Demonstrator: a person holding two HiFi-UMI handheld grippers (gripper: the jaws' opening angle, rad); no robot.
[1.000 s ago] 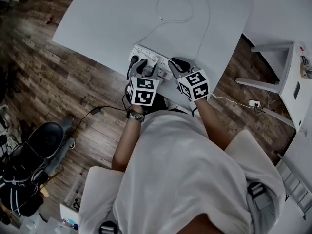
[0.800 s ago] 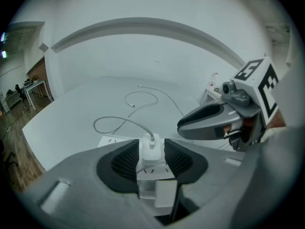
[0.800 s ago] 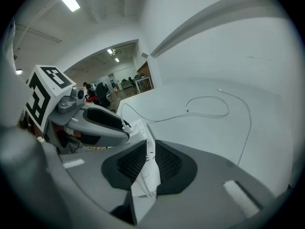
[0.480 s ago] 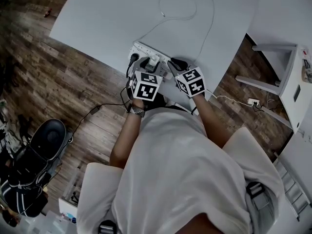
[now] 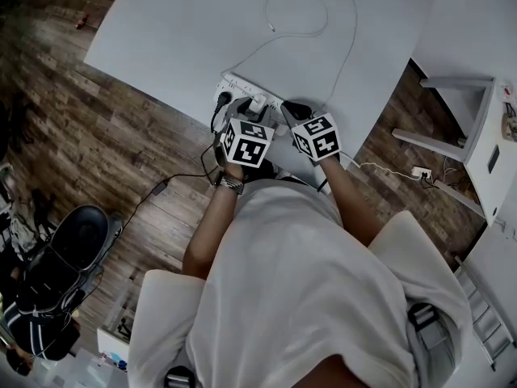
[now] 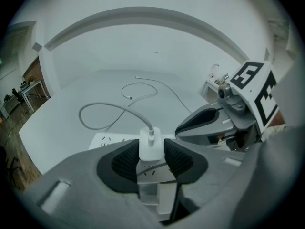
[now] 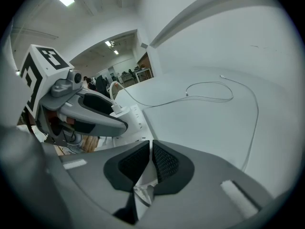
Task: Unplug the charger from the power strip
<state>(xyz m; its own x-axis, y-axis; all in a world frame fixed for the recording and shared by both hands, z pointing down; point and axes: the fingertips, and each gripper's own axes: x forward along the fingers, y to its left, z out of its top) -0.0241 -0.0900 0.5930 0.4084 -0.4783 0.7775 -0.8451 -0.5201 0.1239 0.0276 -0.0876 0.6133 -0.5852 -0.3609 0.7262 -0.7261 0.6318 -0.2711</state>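
A white power strip (image 5: 239,87) lies near the front edge of the white table (image 5: 186,31). A white charger (image 6: 150,147) stands plugged in it, and its thin white cable (image 6: 108,109) loops away over the tabletop. My left gripper (image 6: 151,150) is shut on the charger, one black pad on each side of it. In the head view the left gripper (image 5: 253,113) sits over the strip's middle. My right gripper (image 7: 150,159) is shut with nothing between its pads, and its tips rest at the strip's right end (image 5: 292,109). A black plug (image 5: 224,99) fills the strip's left socket.
A black cord (image 5: 182,176) drops from the strip to the wooden floor. A black office chair (image 5: 60,253) stands at the lower left. A white stand (image 5: 477,128) and a floor socket (image 5: 422,171) are on the right. The charger cable's loop (image 5: 297,10) lies far back on the table.
My left gripper has moved forward a little onto the charger. The right gripper has shifted slightly toward the strip's end. Strip and cable lie as before.
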